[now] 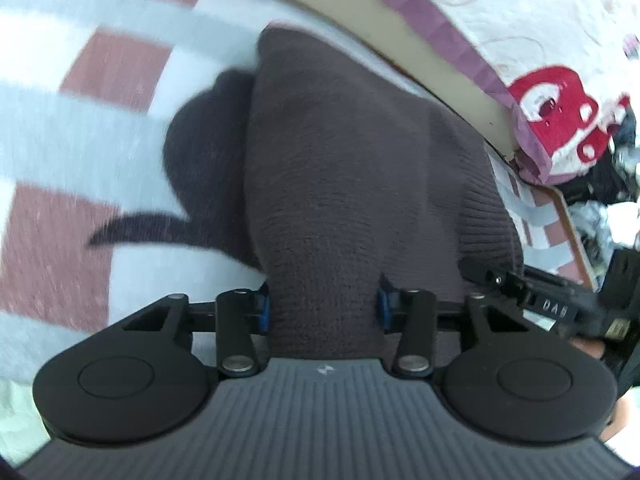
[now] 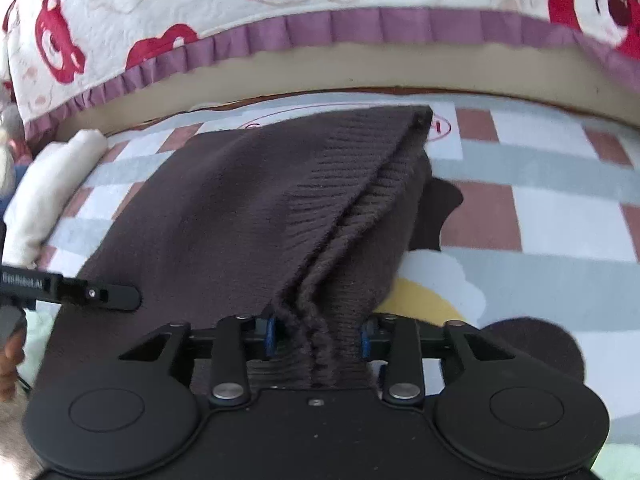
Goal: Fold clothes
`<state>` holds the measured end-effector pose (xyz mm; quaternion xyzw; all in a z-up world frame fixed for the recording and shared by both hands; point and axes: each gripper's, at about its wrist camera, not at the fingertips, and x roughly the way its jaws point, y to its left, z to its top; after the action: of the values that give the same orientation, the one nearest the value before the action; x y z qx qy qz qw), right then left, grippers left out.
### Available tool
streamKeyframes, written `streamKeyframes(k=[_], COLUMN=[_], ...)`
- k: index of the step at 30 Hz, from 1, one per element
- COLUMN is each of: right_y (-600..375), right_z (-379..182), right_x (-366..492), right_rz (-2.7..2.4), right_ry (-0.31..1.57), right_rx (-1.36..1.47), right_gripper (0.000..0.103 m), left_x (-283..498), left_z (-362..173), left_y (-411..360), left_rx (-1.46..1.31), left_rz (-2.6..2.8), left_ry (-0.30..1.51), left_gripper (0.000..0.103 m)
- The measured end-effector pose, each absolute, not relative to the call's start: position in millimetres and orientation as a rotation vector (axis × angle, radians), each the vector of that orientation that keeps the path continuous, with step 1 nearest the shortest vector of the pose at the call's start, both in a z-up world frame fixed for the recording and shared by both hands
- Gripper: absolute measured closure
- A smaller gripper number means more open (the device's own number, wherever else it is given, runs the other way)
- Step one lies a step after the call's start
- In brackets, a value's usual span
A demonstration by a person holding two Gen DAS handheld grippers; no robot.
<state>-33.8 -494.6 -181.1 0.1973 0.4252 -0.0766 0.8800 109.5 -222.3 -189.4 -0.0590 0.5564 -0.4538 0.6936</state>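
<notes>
- Knitwear dominates both views: a dark brown-grey ribbed knit garment (image 2: 240, 216) lies on a checked mat of white, grey and dusty-red squares (image 2: 540, 208), partly raised toward the two cameras.
- The right hand-held gripper (image 2: 316, 338) has its jaws closed on a bunched, ribbed edge of the garment; the cloth rises in pleats from the mat into the jaws, which suggests that this edge is held up so that it can be carried over.
- The left hand-held gripper (image 1: 323, 306) has cloth of the same garment filling the gap between its blue pads; it seems to be clamped on it, at a wider gap.
- Both grips sit on the near side of the garment, apparently to lift one edge level.
- Beyond the garment, a tan bed edge (image 2: 360, 72) with a purple-frilled quilt printed with red bears (image 2: 280, 4) closes off the far side.
- Right of the garment the mat lies open; to its left a cream folded cloth (image 2: 52, 184) narrows the room.
</notes>
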Motion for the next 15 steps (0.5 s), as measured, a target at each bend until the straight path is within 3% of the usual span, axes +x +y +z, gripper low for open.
streamKeyframes(k=[2, 4, 8, 13, 15], right_y=[-500.2, -503.3, -509.3, -477.8, -470.2], right_z=[-189.7, -189.8, -189.3, -154.4, -149.1], right_x=[-32.2, -32.2, -32.4, -39.2, -35.5], right_rz=[-0.151, -0.136, -0.107, -0.077, -0.081], right_ry=[0.894, 0.866, 0.805, 0.686, 0.681], right_rx=[0.447, 0.486, 0.562, 0.425, 0.352], right_gripper=[0.046, 0.045, 0.068, 0.07, 0.07], left_x=[103.1, 98.6, 97.0, 79.8, 83.9], left_z=[-183.1, -178.4, -173.1, -153.4, -154.7], left_y=[-226.3, -230.0, -232.1, -241.5, -247.8], left_rx=[-0.086, -0.052, -0.035, 0.089, 0.091], left_rz=[-1.021, -1.027, -1.031, -1.021, -1.025], left_ry=[1.197, 1.169, 1.137, 0.944, 0.946], left_gripper=[0.06, 0.06, 0.062, 0.063, 0.063])
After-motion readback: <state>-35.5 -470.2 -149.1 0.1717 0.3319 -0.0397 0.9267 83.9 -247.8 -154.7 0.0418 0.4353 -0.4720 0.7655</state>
